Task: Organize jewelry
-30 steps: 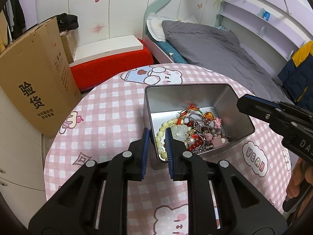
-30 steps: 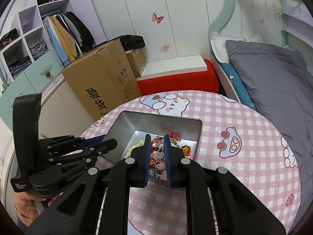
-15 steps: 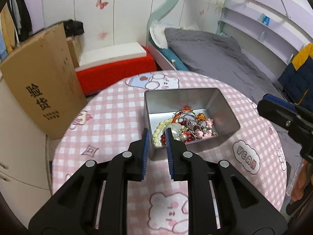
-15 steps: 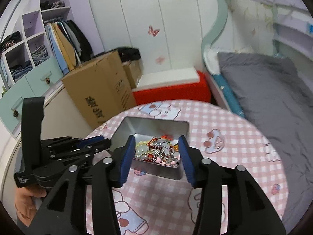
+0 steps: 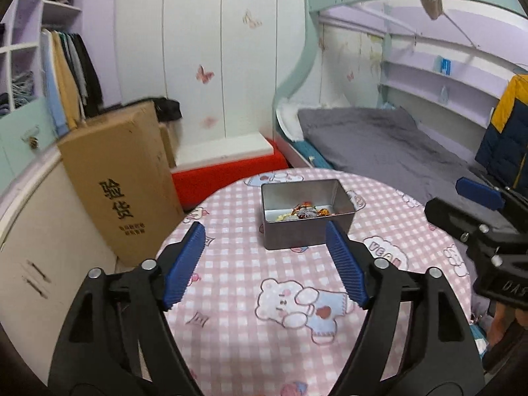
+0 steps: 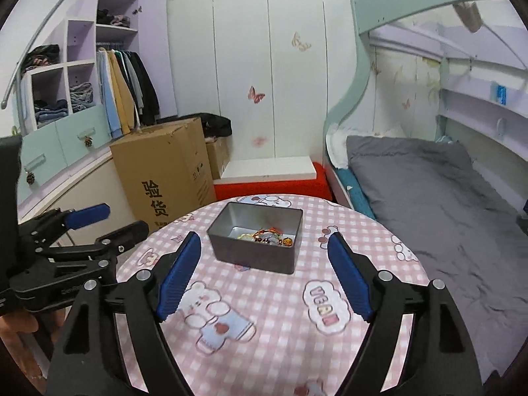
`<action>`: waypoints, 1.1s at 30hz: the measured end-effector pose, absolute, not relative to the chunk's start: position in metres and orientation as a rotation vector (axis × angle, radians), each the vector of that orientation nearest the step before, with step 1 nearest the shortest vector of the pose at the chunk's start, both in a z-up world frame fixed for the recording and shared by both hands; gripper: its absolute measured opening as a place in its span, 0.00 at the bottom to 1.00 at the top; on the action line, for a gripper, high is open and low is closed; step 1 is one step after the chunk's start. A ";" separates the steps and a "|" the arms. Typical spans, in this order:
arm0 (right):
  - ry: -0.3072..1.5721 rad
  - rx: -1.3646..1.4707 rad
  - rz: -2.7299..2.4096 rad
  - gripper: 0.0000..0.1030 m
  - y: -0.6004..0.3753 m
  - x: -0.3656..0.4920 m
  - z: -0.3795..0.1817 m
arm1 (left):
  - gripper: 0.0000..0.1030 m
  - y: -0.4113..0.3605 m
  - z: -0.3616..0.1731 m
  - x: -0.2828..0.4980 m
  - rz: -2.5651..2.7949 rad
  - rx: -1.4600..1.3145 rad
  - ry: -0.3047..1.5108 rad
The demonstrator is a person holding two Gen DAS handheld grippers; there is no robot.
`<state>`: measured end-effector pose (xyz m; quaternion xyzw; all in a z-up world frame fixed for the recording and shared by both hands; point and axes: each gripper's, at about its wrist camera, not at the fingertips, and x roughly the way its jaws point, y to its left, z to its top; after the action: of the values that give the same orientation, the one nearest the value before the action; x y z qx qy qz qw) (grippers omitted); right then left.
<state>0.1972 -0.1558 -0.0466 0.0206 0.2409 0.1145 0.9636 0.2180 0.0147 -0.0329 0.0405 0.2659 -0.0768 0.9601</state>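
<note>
A grey metal tin [image 5: 307, 231] [image 6: 255, 254] sits on the round pink checked table [image 5: 250, 340] [image 6: 270, 326], towards its far side. A tangle of jewelry [image 5: 303, 213] [image 6: 267, 236], beads and red cord lies in the tin's bottom. My left gripper [image 5: 265, 260] hangs well back from the tin, above the table; its jaws are opening and hold nothing. My right gripper [image 6: 264, 272] is likewise drawn back, jaws opening, nothing between the blue pads. Each gripper shows at the edge of the other's view: the right gripper [image 5: 478, 211], the left gripper [image 6: 82, 227].
A tall cardboard box [image 5: 122, 184] [image 6: 165, 181] stands on the floor left of the table. Behind the table are a red bench with a white top [image 6: 274, 178] and a bed with grey bedding [image 5: 379, 145] [image 6: 435, 191]. A wardrobe with hanging clothes [image 6: 122, 89] is far left.
Both grippers have pulled back and up from the tin, which now looks small and distant. Both sets of jaws went from nearly shut to wide apart. The jewelry stays in the tin.
</note>
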 end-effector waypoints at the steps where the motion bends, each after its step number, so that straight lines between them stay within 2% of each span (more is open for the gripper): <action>1: 0.477 0.042 0.230 0.74 -0.156 0.189 -0.045 | 0.79 0.013 -0.030 0.209 -0.157 0.082 0.528; 10: 0.377 0.015 0.198 0.82 -0.154 0.117 -0.031 | 0.89 0.015 -0.011 0.127 -0.118 0.067 0.419; 22: 0.239 -0.015 0.179 0.90 -0.155 0.035 -0.017 | 0.92 0.013 0.011 0.041 -0.071 0.076 0.279; 33: 0.181 -0.015 0.165 0.92 -0.157 0.008 -0.012 | 0.93 0.007 0.022 0.010 -0.067 0.085 0.210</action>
<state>0.0082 -0.1569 -0.0121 -0.0073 0.0903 0.0825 0.9925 0.0096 0.0069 0.0216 0.0422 0.1048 -0.0332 0.9930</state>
